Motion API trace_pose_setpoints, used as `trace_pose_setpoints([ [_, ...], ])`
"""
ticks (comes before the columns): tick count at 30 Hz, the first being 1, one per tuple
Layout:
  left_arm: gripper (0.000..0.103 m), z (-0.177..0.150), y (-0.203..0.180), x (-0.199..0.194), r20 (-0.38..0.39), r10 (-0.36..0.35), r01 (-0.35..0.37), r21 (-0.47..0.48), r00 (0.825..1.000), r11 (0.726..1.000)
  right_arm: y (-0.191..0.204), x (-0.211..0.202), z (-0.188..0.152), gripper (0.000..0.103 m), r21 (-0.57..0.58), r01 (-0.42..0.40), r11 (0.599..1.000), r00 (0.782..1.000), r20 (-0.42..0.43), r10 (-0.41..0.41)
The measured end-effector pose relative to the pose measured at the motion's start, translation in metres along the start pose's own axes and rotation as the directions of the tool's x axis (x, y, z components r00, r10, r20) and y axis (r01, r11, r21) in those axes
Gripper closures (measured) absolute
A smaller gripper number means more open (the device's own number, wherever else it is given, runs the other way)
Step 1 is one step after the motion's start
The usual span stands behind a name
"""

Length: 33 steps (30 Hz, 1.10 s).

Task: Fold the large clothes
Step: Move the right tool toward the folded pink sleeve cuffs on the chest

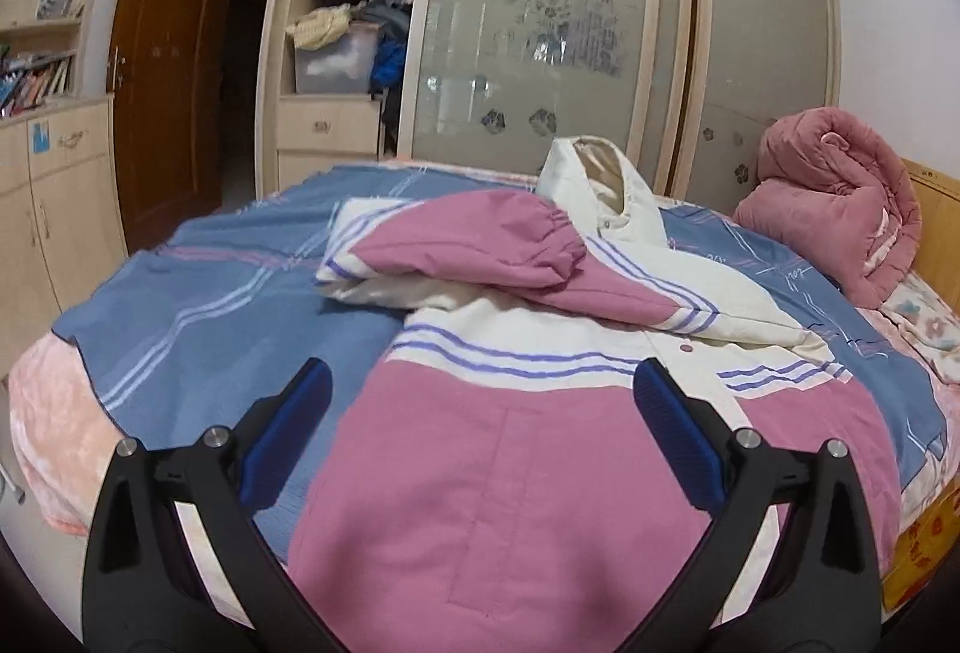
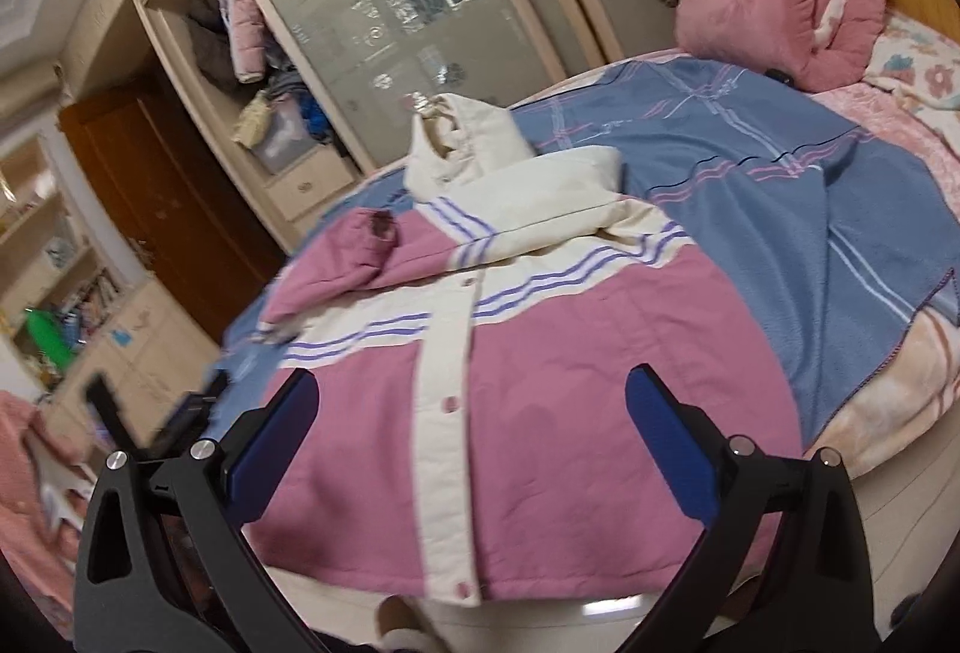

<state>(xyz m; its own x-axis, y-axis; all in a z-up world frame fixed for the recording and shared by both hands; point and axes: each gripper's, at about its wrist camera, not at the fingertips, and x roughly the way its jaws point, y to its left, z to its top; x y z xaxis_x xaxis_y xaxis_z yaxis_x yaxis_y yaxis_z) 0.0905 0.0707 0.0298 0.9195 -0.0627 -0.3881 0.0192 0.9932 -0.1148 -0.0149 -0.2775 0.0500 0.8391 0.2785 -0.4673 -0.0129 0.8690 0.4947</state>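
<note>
— Here, the pink-and-cream jacket lies front-up on the bed, directly ahead of and beneath both tongs. Why is one sleeve already across the chest?

— The sleeve, ahead of the left tongs, appears laid inward as a first fold; that is a judgement from how it rests. The cream hood stands up at the far end, beyond the right tongs, and the snap placket runs straight away from them, which suggests the body was squared up for folding.

— And the tongs themselves?

— Both stand wide apart, blue pads holding nothing, poised over the hem nearest them.

— Any brand or label legible?

— None on the jacket. The blue striped blanket under it carries faint script-like stitching, too small to read. A rolled pink quilt sits far off to the right of the left tongs, clear of the work.
</note>
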Motion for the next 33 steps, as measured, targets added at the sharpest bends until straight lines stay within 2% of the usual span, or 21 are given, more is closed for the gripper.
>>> trace_pose_setpoints([
  [3,0.002,-0.001,-0.006,0.01,-0.025,-0.014,0.014,-0.008,1.0,1.0,-0.003,-0.003,0.003,0.001,0.048,-0.043,0.998,0.999,-0.025,0.044],
  [7,0.002,-0.001,-0.022,0.018,-0.031,-0.03,0.031,0.026,0.999,0.999,-0.008,-0.001,0.005,0.001,0.094,-0.068,0.993,0.996,-0.058,0.074],
  [11,0.002,-0.003,-0.028,0.025,-0.062,-0.059,0.06,0.015,0.996,0.998,0.0,-0.003,0.003,0.001,0.082,-0.094,0.992,0.993,-0.061,0.1],
  [19,0.002,-0.007,-0.025,0.031,-0.09,-0.051,0.052,0.005,0.995,0.999,-0.003,0.002,0.003,0.001,0.103,-0.115,0.988,0.989,-0.082,0.124],
  [27,0.002,-0.007,-0.018,0.03,-0.099,-0.048,0.047,-0.012,0.994,0.999,0.0,0.007,0.002,0.001,0.097,-0.119,0.988,0.987,-0.094,0.129],
  [33,0.002,-0.006,-0.016,0.029,-0.098,-0.056,0.054,-0.024,0.994,0.998,0.004,0.01,0.0,0.001,0.054,-0.084,0.995,0.993,-0.079,0.088],
])
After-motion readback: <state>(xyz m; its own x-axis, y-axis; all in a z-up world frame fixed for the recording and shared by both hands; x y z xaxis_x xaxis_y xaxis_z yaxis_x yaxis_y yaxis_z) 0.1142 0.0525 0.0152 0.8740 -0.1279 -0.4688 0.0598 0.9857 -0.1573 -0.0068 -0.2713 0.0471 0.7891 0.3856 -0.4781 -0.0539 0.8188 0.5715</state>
